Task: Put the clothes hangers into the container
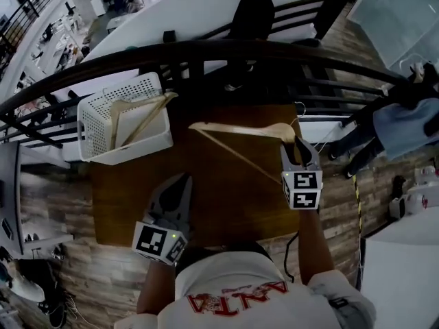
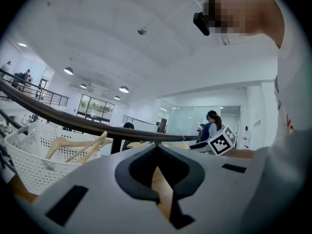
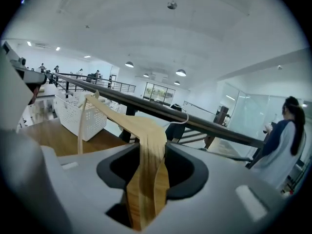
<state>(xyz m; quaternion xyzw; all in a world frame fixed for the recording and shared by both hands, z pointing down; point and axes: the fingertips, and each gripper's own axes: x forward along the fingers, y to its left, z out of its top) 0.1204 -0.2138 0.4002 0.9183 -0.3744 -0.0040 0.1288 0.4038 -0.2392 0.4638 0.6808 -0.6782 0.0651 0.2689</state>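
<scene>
Had the right gripper (image 1: pixel 297 149) clamped on one end of a pale wooden hanger (image 1: pixel 233 129), held in the air above the brown worktop (image 1: pixel 226 208), hook toward the railing (image 1: pixel 206 50). Held the left gripper (image 1: pixel 181 181) over the worktop's near side, jaws narrowly apart and empty. Showed the white container (image 1: pixel 147 144) at the far left corner, with other hangers (image 1: pixel 130 120) inside.
</scene>
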